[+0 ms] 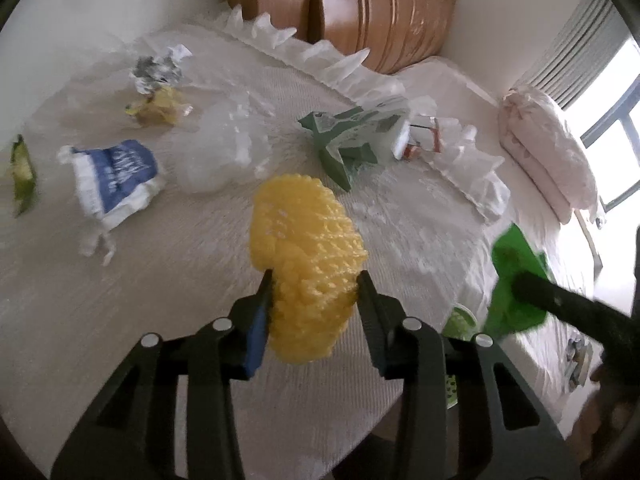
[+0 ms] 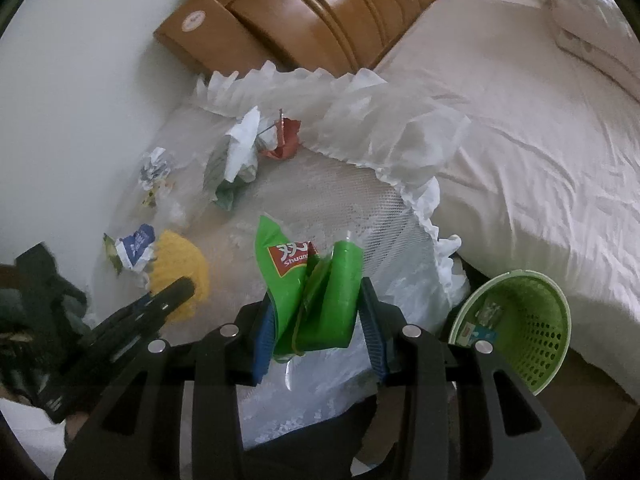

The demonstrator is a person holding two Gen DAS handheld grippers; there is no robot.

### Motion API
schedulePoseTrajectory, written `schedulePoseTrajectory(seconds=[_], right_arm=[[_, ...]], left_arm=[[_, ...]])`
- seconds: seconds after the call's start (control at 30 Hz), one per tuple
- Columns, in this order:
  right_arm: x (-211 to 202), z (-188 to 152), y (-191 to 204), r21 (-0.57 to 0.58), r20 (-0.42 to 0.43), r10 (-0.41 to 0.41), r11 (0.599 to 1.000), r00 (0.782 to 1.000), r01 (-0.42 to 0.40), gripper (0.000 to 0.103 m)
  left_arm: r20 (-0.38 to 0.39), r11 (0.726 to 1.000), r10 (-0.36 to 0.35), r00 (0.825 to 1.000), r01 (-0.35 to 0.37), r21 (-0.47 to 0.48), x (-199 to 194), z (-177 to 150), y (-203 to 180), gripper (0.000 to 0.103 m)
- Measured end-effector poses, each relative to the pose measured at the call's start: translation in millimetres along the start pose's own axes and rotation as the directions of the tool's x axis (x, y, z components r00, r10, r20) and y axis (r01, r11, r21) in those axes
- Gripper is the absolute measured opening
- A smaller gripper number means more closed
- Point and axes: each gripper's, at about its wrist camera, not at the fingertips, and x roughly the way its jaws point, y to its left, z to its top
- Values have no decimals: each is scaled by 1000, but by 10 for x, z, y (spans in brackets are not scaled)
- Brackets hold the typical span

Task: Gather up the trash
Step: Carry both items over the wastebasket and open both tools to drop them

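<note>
My left gripper [image 1: 314, 284] is shut on a yellow foam net [image 1: 306, 256] and holds it above the lace-covered table [image 1: 120, 300]; the net also shows in the right wrist view [image 2: 182, 268]. My right gripper [image 2: 318, 300] is shut on a crumpled green snack wrapper [image 2: 316, 300], which also shows in the left wrist view [image 1: 516, 276]. A green perforated trash basket [image 2: 520, 320] stands low to the right of my right gripper, with some scraps inside.
On the table lie a blue-and-white wrapper [image 1: 116, 178], clear plastic [image 1: 224, 156], a green-and-white carton [image 1: 356, 136], crumpled foil and yellow scraps [image 1: 158, 88] and a green peel [image 1: 22, 176]. A bed [image 2: 540, 140] with a wooden headboard [image 2: 320, 12] is to the right.
</note>
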Motion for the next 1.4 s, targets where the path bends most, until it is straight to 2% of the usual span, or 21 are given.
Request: schedulePoseTrajectory(seconds=[0.23, 0.47, 0.6, 0.73, 0.87, 0.97, 1.1, 1.13, 1.17, 1.27, 1.33, 1.4], right_arm=[[-77, -125, -95, -22, 2, -17, 1000, 1000, 17, 39], [-214, -256, -380, 8, 14, -48, 999, 999, 48, 39], [-382, -390, -658, 35, 35, -112, 993, 993, 111, 39], [-490, -600, -1077, 91, 25, -194, 977, 981, 191, 39], [-451, -740, -1454, 149, -31, -215, 965, 976, 217, 39], [-372, -789, -1680, 154, -69, -249, 954, 966, 257, 40], [-235, -814, -1906, 141, -105, -288, 943, 952, 301, 43], [-173, -808, -1986, 142, -121, -287, 942, 950, 303, 45], [-146, -809, -2041, 142, -129, -287, 942, 949, 304, 51], [-80, -825, -2165, 138, -147, -314, 932, 938, 334, 82], [-66, -842, -2255, 143, -154, -329, 926, 932, 350, 88], [-59, -834, -2311, 145, -163, -328, 925, 931, 351, 91]], left_arm=[[31, 999, 7, 999, -8, 43, -387, -283, -84, 40], [4, 994, 0, 1000, -1, 110, -367, -391, -320, 40], [-15, 985, -23, 1000, 26, 173, -335, -420, -549, 40], [-52, 969, -42, 998, 53, 242, -235, -451, -840, 40], [-123, 949, -92, 988, 125, 291, -111, -481, -1171, 40], [-124, 920, -68, 990, 110, 375, -56, -507, -1454, 40], [-162, 907, -83, 983, 142, 396, 47, -518, -1721, 40], [-161, 904, -80, 984, 140, 405, 63, -524, -1783, 40], [-155, 900, -75, 985, 134, 415, 69, -544, -1845, 40], [-167, 899, -80, 983, 143, 414, 112, -596, -2004, 40], [-192, 900, -90, 977, 162, 404, 179, -654, -2123, 40], [-197, 888, -86, 977, 164, 429, 229, -725, -2280, 40]])
